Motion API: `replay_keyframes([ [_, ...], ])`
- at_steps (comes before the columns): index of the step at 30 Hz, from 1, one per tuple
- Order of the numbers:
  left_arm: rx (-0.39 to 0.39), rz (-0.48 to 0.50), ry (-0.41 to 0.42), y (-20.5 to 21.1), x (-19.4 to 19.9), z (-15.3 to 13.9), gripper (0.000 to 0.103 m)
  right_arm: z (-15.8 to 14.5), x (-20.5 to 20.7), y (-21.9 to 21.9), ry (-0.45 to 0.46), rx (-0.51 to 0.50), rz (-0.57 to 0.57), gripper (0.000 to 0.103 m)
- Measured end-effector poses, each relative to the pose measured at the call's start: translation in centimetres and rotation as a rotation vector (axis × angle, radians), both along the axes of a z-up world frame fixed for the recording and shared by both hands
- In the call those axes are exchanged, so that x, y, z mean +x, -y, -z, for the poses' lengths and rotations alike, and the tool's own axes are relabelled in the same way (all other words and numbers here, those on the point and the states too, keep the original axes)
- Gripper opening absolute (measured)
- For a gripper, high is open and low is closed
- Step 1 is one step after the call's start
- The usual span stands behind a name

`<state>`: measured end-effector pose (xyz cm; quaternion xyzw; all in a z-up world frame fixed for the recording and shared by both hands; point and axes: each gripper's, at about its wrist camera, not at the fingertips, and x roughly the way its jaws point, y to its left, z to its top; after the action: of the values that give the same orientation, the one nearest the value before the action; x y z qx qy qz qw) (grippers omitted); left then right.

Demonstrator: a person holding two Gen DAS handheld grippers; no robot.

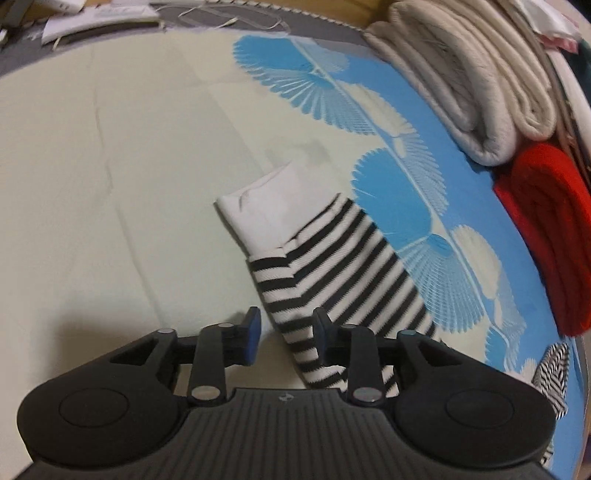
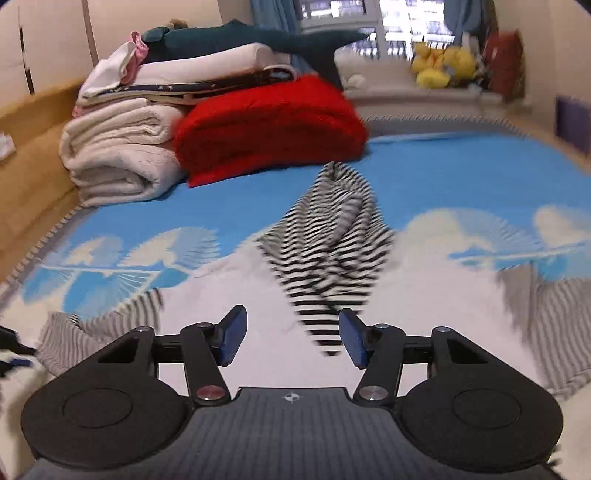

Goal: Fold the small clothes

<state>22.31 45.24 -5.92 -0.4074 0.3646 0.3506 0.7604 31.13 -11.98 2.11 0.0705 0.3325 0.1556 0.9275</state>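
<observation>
So my left tongs [image 1: 284, 332] hung open over the folded sock [image 1: 332, 273]; right tongs [image 2: 291, 338], open too, needed to pinch the crumpled striped piece [image 2: 332, 240] next.

This is a bedroom in a home. The working surface is a bed covered by a cream and blue bedspread [image 2: 424, 177] with a fan-leaf pattern. At its far left, against a wooden side board [image 2: 33, 122], sits a pile of folded cream blankets [image 2: 118, 147] with a red blanket [image 2: 269, 122] beside it and more folded linen [image 2: 192, 70] on top. Beyond the bed, a window [image 2: 369, 26] with blue curtains [image 2: 273, 14] stands above a ledge holding yellow soft toys [image 2: 439, 62]. Pale wardrobe doors [image 2: 55, 40] fill the far left wall.
</observation>
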Motion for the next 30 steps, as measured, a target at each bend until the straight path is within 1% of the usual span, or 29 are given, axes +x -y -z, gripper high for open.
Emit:
replay_keyframes([
  [3, -0.065, -0.003, 0.003, -0.2, 0.8, 1.1, 0.033, 0.3, 0.5, -0.8, 0.021, -0.036, -0.024, 0.057],
  [4, -0.071, -0.004, -0.007, -0.1, 1.0, 1.3, 0.025, 0.5, 0.5, -0.8, 0.017, -0.044, -0.027, 0.057],
  [5, -0.059, -0.007, -0.013, 0.1, 1.2, 1.2, 0.002, 0.7, 0.7, -0.6, 0.008, -0.045, -0.026, 0.057],
  [6, -0.034, -0.007, -0.018, 0.4, 1.6, 0.8, 0.001, 0.7, 1.0, -0.7, -0.002, -0.043, -0.023, 0.057],
  [8, 0.070, 0.005, 0.000, 1.9, 2.7, -1.5, 0.000, 0.8, 1.3, -0.3, -0.019, -0.043, -0.016, 0.057],
  [10, 0.209, 0.076, 0.070, 5.2, 3.9, -5.3, 0.000, 0.6, 1.6, 0.5, -0.025, -0.062, -0.002, 0.057],
  [11, 0.270, 0.130, 0.117, 7.3, 4.5, -7.2, 0.000, 0.6, 1.8, 0.8, -0.026, -0.072, 0.007, 0.057],
  [12, 0.322, 0.206, 0.180, 10.1, 5.1, -9.1, 0.000, 0.4, 1.8, 1.3, -0.027, -0.075, 0.016, 0.057],
  [13, 0.345, 0.279, 0.240, 12.6, 5.6, -10.5, 0.000, 0.2, 1.9, 1.7, -0.027, -0.074, 0.023, 0.057],
  [14, 0.350, 0.358, 0.301, 15.4, 5.9, -11.7, 0.000, 0.0, 1.9, 2.3, -0.027, -0.071, 0.033, 0.056],
  [15, 0.339, 0.452, 0.362, 18.6, 6.3, -12.5, 0.000, -0.2, 1.9, 2.9, -0.028, -0.067, 0.046, 0.053],
  [16, 0.311, 0.542, 0.409, 21.5, 6.6, -13.0, 0.000, -0.3, 1.9, 4.1, -0.029, -0.056, 0.069, 0.046],
  [17, 0.270, 0.630, 0.441, 24.3, 7.0, -13.0, 0.000, -0.3, 1.9, 4.1, -0.029, -0.056, 0.069, 0.043],
  [18, 0.207, 0.735, 0.456, 27.2, 7.4, -12.8, 0.001, -0.3, 1.9, 4.8, -0.033, -0.049, 0.090, 0.037],
  [19, 0.138, 0.828, 0.451, 29.7, 7.9, -12.3, 0.002, -0.2, 2.0, 5.3, -0.039, -0.045, 0.107, 0.034],
  [20, 0.078, 0.894, 0.435, 31.6, 8.2, -11.8, 0.008, -0.1, 2.0, 6.1, -0.053, -0.031, 0.134, 0.034],
  [21, 0.036, 0.955, 0.411, 33.3, 8.3, -11.3, 0.011, 0.1, 2.0, 6.8, -0.068, -0.015, 0.161, 0.034],
  [22, 0.035, 0.978, 0.395, 34.0, 8.2, -11.1, 0.014, 0.2, 1.9, 7.4, -0.078, 0.000, 0.185, 0.034],
  [23, 0.047, 0.975, 0.390, 34.2, 7.9, -11.0, 0.016, 0.4, 1.8, 8.1, -0.088, 0.016, 0.213, 0.034],
  [24, 0.056, 0.946, 0.386, 33.6, 7.6, -10.9, 0.016, 0.6, 1.7, 8.7, -0.098, 0.025, 0.236, 0.034],
  [26, 0.060, 0.843, 0.350, 31.5, 7.4, -10.4, 0.016, 0.9, 1.3, 9.7, -0.125, 0.057, 0.277, 0.035],
  [28, 0.043, 0.707, 0.276, 28.9, 6.9, -9.5, 0.016, 1.2, 0.9, 10.4, -0.146, 0.107, 0.295, 0.035],
  [29, 0.031, 0.648, 0.221, 27.7, 6.9, -9.0, 0.016, 1.3, 0.8, 10.6, -0.151, 0.120, 0.294, 0.035],
  [30, 0.025, 0.607, 0.184, 26.8, 6.9, -8.8, 0.016, 1.6, 0.8, 10.6, -0.153, 0.129, 0.289, 0.035],
])
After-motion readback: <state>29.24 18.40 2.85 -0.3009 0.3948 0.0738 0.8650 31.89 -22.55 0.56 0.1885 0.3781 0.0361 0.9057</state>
